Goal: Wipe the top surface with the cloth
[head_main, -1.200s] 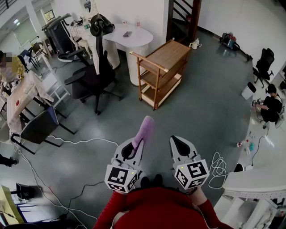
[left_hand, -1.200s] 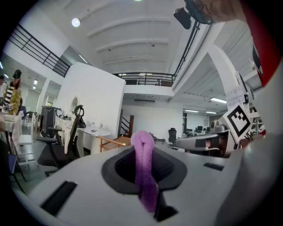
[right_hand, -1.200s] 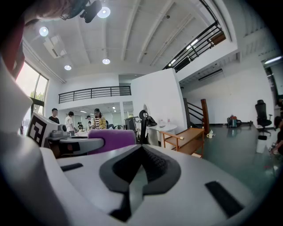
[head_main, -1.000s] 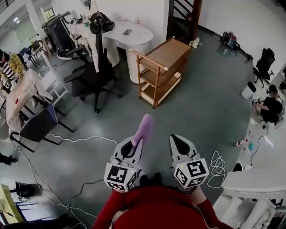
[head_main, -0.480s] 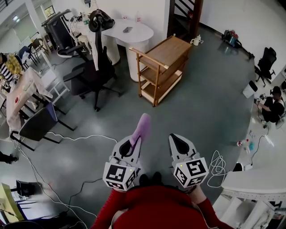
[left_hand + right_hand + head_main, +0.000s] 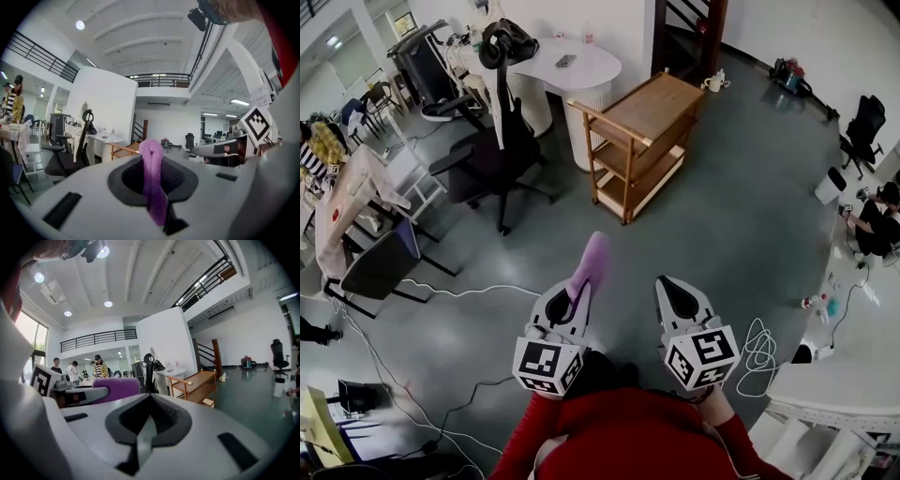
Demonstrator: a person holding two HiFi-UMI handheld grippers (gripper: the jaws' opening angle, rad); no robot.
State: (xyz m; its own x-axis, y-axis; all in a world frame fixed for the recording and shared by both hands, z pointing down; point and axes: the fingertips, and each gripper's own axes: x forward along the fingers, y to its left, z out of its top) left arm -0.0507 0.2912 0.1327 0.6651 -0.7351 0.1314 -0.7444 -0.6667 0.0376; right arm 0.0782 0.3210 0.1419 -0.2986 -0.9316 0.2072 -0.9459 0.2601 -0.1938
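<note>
Near at hand, the left gripper [image 6: 566, 300] pinches a purple cloth [image 6: 592, 257]; the right gripper [image 6: 675, 298] is closed, empty. Far ahead stands the wooden cart [image 6: 661, 108]. Only the gripper views show a mezzanine railing [image 6: 159, 80].

Bright even ceiling light, soft shadows, fisheye-curved edges, blurred near foreground
</note>
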